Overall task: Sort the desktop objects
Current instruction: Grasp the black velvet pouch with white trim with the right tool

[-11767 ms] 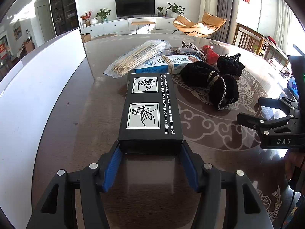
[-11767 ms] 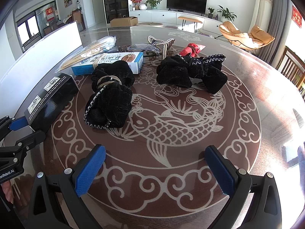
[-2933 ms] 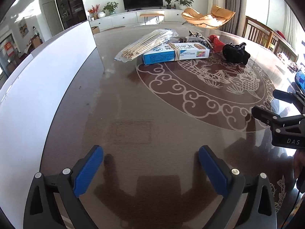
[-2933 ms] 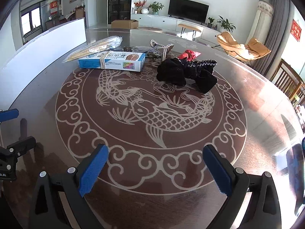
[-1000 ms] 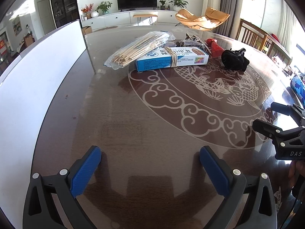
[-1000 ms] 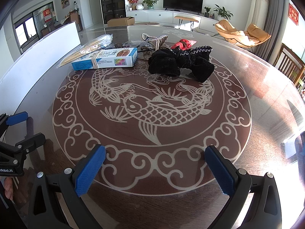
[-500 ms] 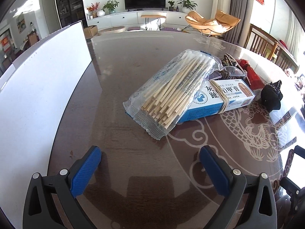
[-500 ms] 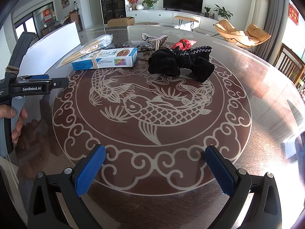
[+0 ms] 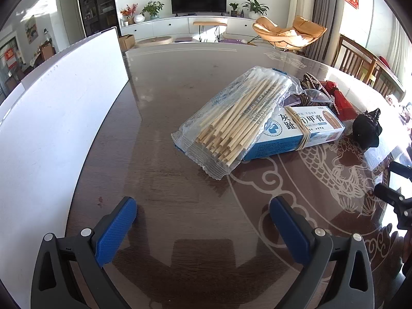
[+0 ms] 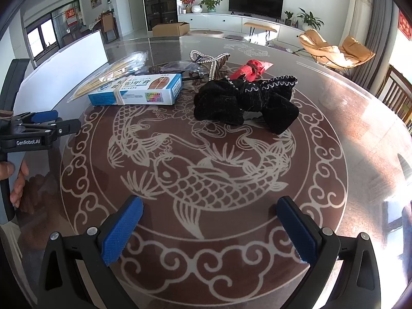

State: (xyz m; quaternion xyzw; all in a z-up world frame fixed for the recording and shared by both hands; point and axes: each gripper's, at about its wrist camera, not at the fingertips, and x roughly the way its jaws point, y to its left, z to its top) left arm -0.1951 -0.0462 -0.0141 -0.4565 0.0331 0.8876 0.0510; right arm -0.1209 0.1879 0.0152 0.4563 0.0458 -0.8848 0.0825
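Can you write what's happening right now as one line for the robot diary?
left hand-held gripper: open, empty, facing swab bag | right hand-held gripper: open, empty | swab bag: leaning on blue box

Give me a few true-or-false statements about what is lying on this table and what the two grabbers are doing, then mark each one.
1. The bag of cotton swabs rests partly on the blue and white box. True.
2. The left gripper is clamped on the box. False: it is open and holds nothing.
3. A rubber band goes around the box. True.
4. The right gripper holds the black cloth bundle. False: it is open, and the bundle lies on the table.
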